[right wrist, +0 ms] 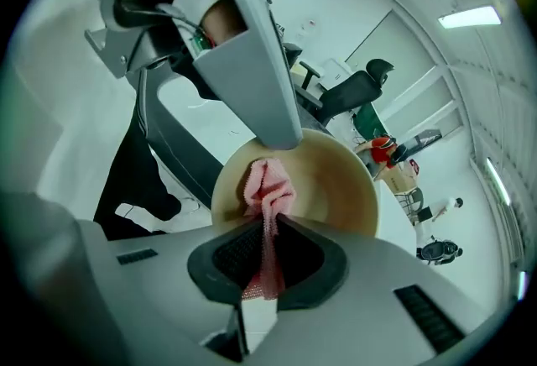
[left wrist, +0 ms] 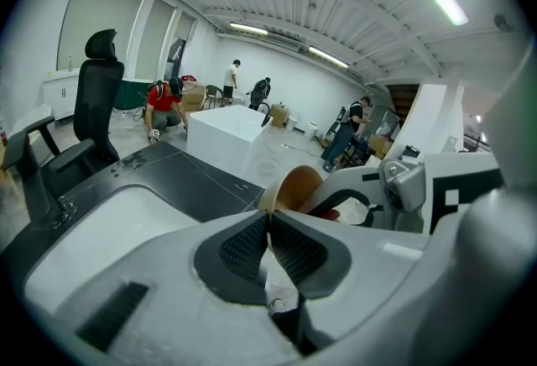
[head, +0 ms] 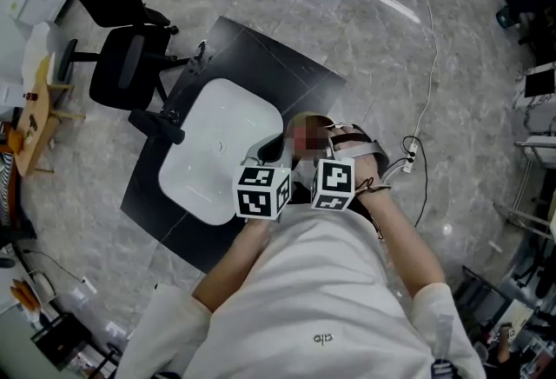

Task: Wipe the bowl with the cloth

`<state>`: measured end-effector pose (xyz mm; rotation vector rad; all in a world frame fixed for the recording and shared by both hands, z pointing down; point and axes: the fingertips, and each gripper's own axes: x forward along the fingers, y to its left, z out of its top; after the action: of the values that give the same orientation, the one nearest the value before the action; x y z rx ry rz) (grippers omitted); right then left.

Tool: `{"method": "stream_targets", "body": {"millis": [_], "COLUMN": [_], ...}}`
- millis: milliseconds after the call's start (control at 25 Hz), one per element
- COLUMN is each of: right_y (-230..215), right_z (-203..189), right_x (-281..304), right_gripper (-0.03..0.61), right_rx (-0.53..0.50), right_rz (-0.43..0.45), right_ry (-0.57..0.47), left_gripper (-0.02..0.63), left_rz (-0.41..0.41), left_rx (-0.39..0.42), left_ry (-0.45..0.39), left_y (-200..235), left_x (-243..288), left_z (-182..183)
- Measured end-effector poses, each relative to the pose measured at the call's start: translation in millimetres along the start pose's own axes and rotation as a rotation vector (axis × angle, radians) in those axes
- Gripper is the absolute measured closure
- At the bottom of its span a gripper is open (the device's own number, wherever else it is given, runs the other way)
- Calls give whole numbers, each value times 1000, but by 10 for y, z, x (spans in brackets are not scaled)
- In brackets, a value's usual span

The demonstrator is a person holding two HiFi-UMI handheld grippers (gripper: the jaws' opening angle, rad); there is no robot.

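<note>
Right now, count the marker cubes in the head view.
2. The left marker cube hangs over the white sink's near edge; the right marker cube is just beside it.

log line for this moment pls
left gripper: shut on bowl rim | right gripper: shut on cloth | cloth: bunched inside bowl | stage: wiping

- Bowl (left wrist: 294, 186): your left gripper view shows only a slice of rim; the rest sits behind your left gripper (left wrist: 269, 220).
- Cloth (right wrist: 267, 188): part pinched out of sight between your right gripper's (right wrist: 270, 230) pads.
- Distant people (left wrist: 164, 108): too small for detail.
</note>
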<state>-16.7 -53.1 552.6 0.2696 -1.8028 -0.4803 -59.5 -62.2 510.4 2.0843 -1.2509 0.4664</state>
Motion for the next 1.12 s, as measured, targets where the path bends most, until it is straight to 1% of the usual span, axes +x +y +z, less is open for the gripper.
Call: {"method": "stream_targets", "body": {"millis": [80, 320, 440, 520, 600, 680, 760, 920, 1040, 1120], "right_y": [12, 55, 66, 56, 4, -87, -184, -381, -501, -532], "right_z": [2, 67, 137, 188, 228, 246, 213, 70, -55, -138], "right_x": [-2, -22, -31, -45, -73, -112, -138, -175, -229, -246], "right_gripper": [551, 551, 551, 551, 551, 551, 551, 551, 551, 551], "right_rx": [30, 188, 259, 331, 441, 599, 791, 1219, 1558, 1736], "right_rz": [6, 54, 83, 109, 133, 148, 153, 156, 190, 215], "right_ry": [-3, -49, -96, -144, -204, -272, -332, -463, -583, -641], "left_gripper": [592, 592, 592, 592, 592, 592, 592, 592, 592, 592], "left_rz": [0, -5, -20, -31, -38, -41, -41, -43, -48, -48], "left_rx": [3, 15, 35, 47, 51, 53, 57, 61, 54, 60], "left_ry": [-1, 0, 1, 6, 10, 10, 6, -1, -18, -27], "left_y": [-3, -27, -86, -124, -141, -146, -152, -164, -182, -199], "left_x": [-3, -8, -5, -1, -1, -8, -12, -6, -25, -38], "left_z": [2, -4, -16, -29, -39, -44, -41, -34, 5, 34]}}
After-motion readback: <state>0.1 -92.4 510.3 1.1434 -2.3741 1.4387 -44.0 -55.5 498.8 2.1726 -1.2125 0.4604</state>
